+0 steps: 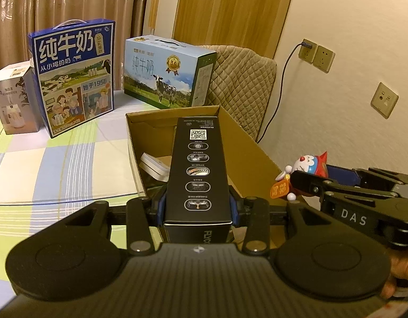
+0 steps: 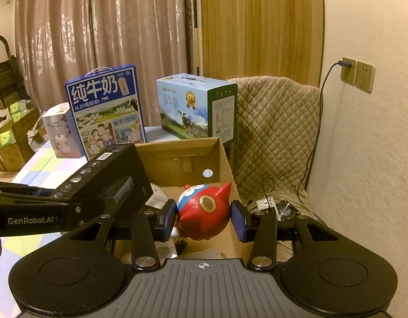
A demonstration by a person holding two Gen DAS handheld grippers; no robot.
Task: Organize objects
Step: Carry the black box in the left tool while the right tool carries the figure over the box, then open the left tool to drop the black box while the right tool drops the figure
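Above the open cardboard box (image 1: 246,143) we clamp our left gripper (image 1: 198,206) on a black FLYCO carton (image 1: 198,164). Our right gripper (image 2: 204,218) (fingers apart) brackets a Doraemon figurine (image 2: 204,212); whether they touch it, we cannot tell.

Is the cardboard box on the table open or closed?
Open. The cardboard box has no lid over it, and a white item shows inside against its brown walls.
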